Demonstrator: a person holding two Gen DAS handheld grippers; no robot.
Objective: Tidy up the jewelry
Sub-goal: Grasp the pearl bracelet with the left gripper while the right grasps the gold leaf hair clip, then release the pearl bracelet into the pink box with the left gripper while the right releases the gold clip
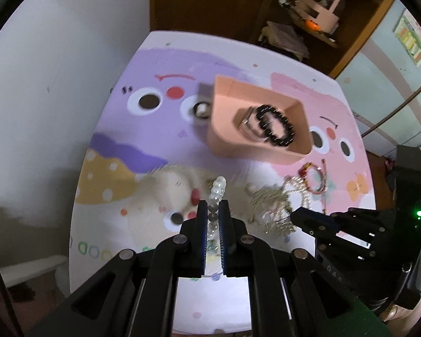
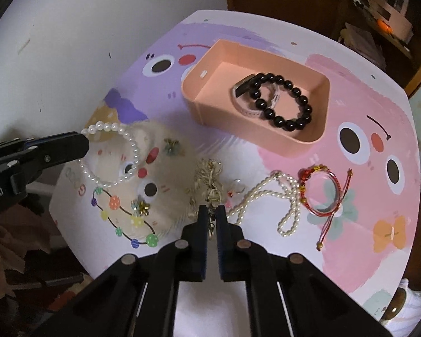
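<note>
We note the left claw [image 1: 213, 210] pinched nearly closed on a white pearl bracelet [image 2: 113, 151], which hangs in the air above the bench [image 2: 266, 266], its loop clear in the right wrist view. The right claw [image 2: 212, 216] is narrowed onto a tangled gold chain [image 2: 210, 179]; we see the chain between its fingers, though we cannot tell whether it has left the bench.

The pink tray [image 2: 199, 95] sits toward the far side, holding a black bead bracelet [image 2: 283, 99] overlapping a pale watch-like band [image 2: 240, 95]. On the bench near the tray lie a long pearl strand [image 2: 269, 196] and, touching it, a red corded bangle [image 2: 322, 193]. Left view is blurred.
</note>
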